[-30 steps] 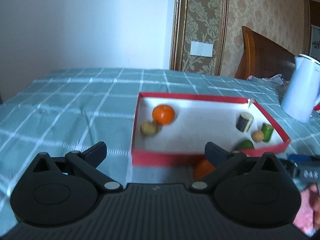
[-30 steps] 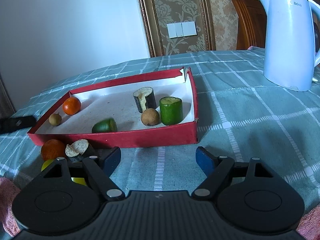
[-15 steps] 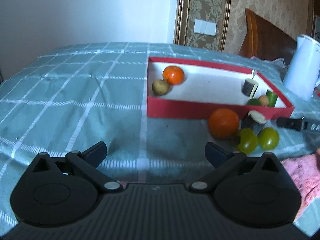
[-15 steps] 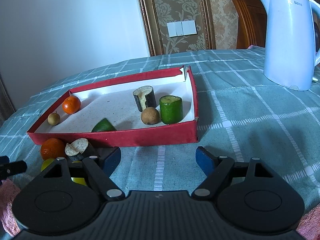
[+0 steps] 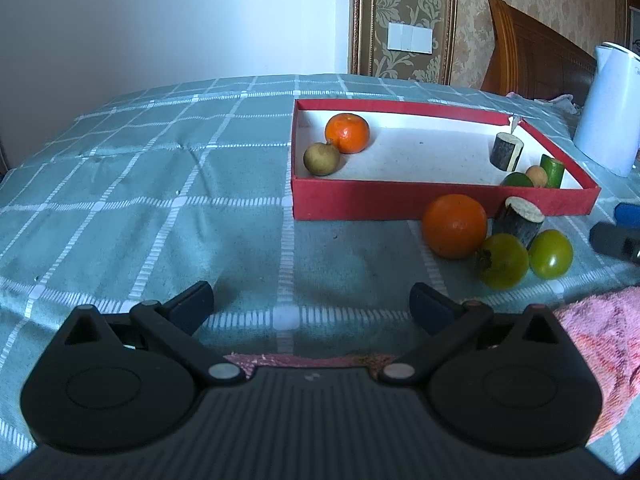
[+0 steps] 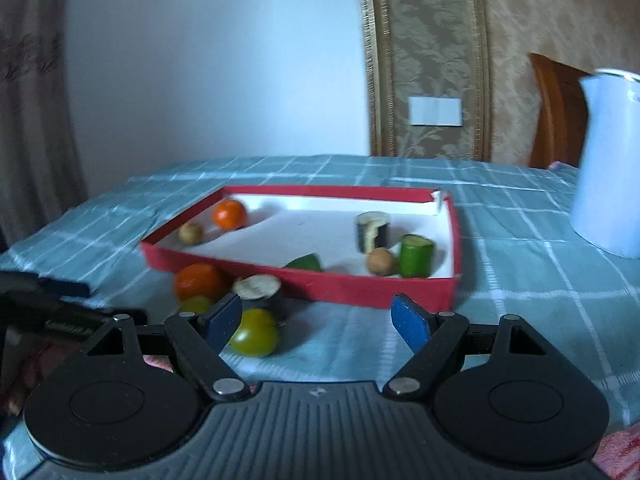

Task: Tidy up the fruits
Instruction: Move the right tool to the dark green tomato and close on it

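Note:
A red tray (image 5: 440, 199) (image 6: 360, 286) with a white floor lies on the checked cloth. Inside it are a small orange (image 5: 347, 133) (image 6: 229, 214), a brown round fruit (image 5: 321, 159), a dark stalk piece (image 5: 507, 151), a green stalk piece (image 6: 416, 255) and a green wedge (image 6: 306, 261). In front of the tray sit a bigger orange (image 5: 455, 225) (image 6: 198, 281), a dark stalk piece (image 5: 520, 221) and two yellow-green fruits (image 5: 503, 261) (image 5: 551, 253) (image 6: 255, 333). My left gripper (image 5: 311, 305) is open over bare cloth, short of them. My right gripper (image 6: 318, 320) is open, its left pad just beside a yellow-green fruit.
A white kettle (image 5: 610, 110) (image 6: 610, 160) stands right of the tray. A pink towel (image 5: 600, 344) lies at the near right. A wooden headboard (image 5: 532, 56) and papered wall stand behind. Bare cloth stretches left of the tray (image 5: 140, 184).
The left view pulled back and down, so the fruits before the tray came into sight. The right gripper swung left and rolled; the tray and fruits now sit more centrally, blurred.

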Available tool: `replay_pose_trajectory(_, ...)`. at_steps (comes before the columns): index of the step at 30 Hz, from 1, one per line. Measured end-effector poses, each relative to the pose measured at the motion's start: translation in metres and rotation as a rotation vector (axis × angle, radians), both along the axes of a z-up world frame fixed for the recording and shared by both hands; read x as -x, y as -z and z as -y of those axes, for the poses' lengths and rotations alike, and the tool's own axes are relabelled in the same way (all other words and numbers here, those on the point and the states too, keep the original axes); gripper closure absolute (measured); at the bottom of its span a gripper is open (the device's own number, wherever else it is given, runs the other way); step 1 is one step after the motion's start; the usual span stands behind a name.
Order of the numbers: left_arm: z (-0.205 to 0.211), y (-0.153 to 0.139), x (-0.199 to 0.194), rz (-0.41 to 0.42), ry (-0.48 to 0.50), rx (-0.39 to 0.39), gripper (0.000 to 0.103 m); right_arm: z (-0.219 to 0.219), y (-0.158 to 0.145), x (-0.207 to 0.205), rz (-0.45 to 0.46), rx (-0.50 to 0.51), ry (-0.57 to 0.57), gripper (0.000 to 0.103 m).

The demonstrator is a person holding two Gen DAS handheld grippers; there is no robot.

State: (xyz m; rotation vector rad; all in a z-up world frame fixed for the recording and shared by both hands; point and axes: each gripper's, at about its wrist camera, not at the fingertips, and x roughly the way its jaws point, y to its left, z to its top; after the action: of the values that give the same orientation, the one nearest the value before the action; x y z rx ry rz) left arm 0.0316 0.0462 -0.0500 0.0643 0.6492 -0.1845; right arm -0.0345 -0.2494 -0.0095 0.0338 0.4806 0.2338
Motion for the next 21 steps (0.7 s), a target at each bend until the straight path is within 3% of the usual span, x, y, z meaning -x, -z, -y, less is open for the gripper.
replay_pose_trajectory(2,0.000,0.000,0.000,0.000,0.000,0.000,0.000,-0.006,0.003,-0.003,-0.019,0.003,-0.023,0.021)
replay_pose_trajectory(6,0.000,0.000,0.000,0.000,0.000,-0.002,0.000,-0.015,0.008,-0.011,-0.065,0.013,-0.056,0.040)
replay_pose_trajectory(13,0.000,0.000,0.000,0.000,0.000,-0.001,0.000,-0.022,0.013,-0.022,-0.106,0.012,-0.089,0.050)
replay_pose_trajectory(17,0.000,0.000,0.000,0.000,0.000,-0.001,0.000,-0.029,0.015,-0.028,-0.108,0.027,-0.109,0.052)
replay_pose_trajectory(21,0.000,0.000,0.000,0.000,0.000,-0.001,0.000,-0.035,0.014,-0.030,-0.113,0.036,-0.139,0.064)
